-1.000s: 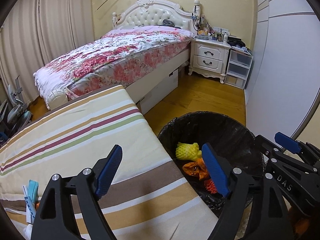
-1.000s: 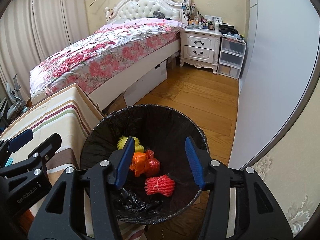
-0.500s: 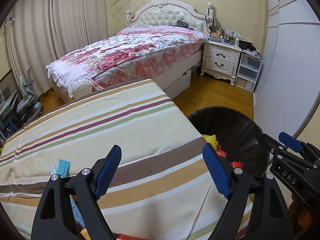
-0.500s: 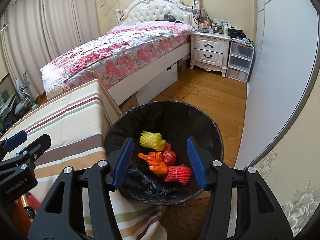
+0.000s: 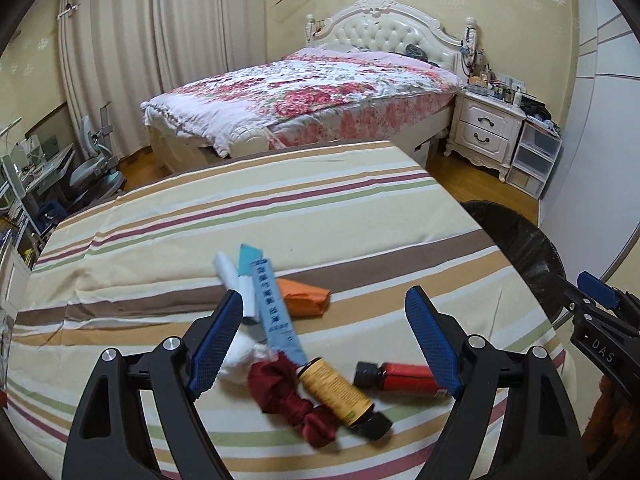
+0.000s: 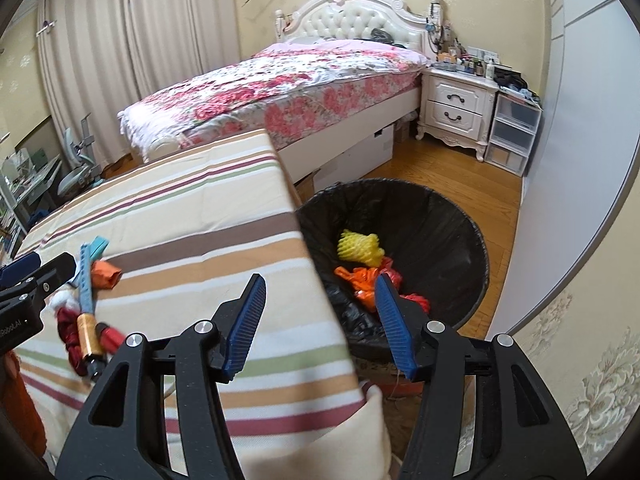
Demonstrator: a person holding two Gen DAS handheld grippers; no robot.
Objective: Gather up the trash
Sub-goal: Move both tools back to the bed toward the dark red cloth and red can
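Note:
A pile of trash lies on the striped tablecloth [image 5: 280,208]: a light blue long box [image 5: 276,312], an orange wrapper [image 5: 306,300], a white tissue [image 5: 240,354], a dark red crumpled net [image 5: 288,396], a yellow-labelled bottle [image 5: 340,390] and a red bottle [image 5: 400,376]. My left gripper [image 5: 324,344] hovers open just above this pile, touching nothing. My right gripper [image 6: 320,292] is open and empty over the table's right edge beside the black-lined bin [image 6: 440,208]. Inside the bin lie a yellow foam net [image 6: 358,246], an orange bag [image 6: 360,280] and a red net [image 6: 418,302].
A bed with a floral cover [image 5: 312,92] stands behind the table, with a white nightstand [image 5: 484,132] and plastic drawers [image 5: 536,160] to its right. A white wardrobe [image 6: 580,140] flanks the bin. Chairs and a desk [image 5: 60,168] crowd the far left.
Both grippers have swung left. The left one went from beside the bin to over the trash pile. The right one went from over the bin to its left rim and the table edge.

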